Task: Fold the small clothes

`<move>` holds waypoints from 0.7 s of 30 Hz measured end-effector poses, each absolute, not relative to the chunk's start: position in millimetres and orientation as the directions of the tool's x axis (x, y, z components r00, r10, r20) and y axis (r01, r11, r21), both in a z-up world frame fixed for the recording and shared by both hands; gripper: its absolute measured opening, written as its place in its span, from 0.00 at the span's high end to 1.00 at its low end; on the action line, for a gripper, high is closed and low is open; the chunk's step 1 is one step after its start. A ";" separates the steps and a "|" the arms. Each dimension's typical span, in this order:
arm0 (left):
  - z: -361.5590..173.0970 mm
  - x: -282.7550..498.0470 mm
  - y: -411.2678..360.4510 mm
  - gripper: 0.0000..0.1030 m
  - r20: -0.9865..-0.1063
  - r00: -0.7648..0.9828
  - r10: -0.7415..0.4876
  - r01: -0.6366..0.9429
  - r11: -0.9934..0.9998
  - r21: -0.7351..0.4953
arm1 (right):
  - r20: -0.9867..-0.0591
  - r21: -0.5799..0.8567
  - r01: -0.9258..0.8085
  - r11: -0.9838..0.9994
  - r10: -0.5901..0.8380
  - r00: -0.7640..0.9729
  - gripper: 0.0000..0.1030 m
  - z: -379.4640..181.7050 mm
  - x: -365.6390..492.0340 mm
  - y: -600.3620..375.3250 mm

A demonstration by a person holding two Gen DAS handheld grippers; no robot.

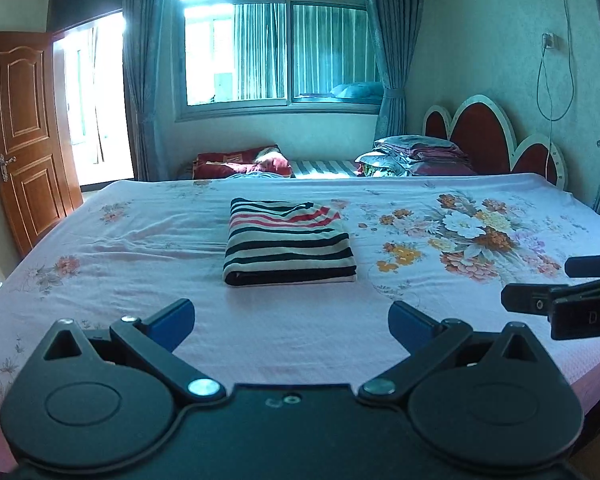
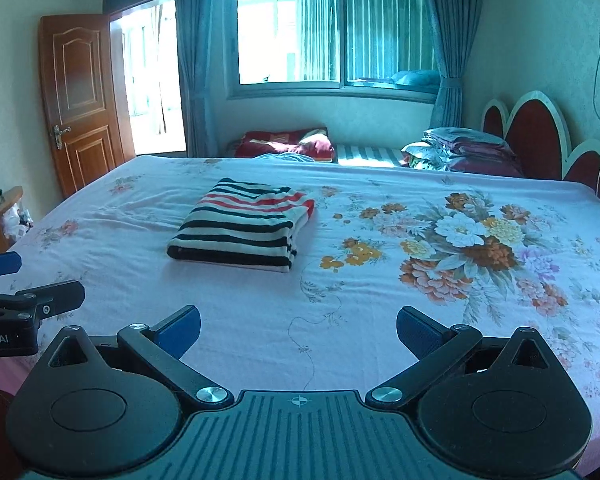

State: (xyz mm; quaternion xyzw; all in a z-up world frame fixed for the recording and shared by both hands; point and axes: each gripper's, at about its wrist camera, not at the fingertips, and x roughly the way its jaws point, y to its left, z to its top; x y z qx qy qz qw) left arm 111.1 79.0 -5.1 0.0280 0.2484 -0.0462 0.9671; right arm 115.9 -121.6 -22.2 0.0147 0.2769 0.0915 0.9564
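A: Where's the garment?

B: The striped knit top [image 1: 290, 242] lies folded into a neat rectangle near the middle of the bed [image 1: 140, 248], on the pink floral bedsheet [image 2: 440, 240], the layers stacked square with a red-striped part showing at the far end.

A: And my grippers?

B: I've got the left gripper [image 1: 291, 322] and the right gripper [image 2: 298, 330] both hanging above the near side of the bed, well apart from the top. Jaws on both stand wide apart, with nothing between them.

A: So how far along are we?

B: I'd judge this piece finished. I see no other loose small clothes on the sheet; the stacked bedding [image 1: 416, 156] by the headboard [image 1: 484, 132] isn't ours.
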 end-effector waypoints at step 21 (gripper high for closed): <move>5.2 105.8 83.7 0.00 -0.449 0.892 -0.051 0.068 0.997 0.023 | -0.504 0.053 -0.191 0.980 0.191 0.843 0.00 -4.2 107.3 -120.0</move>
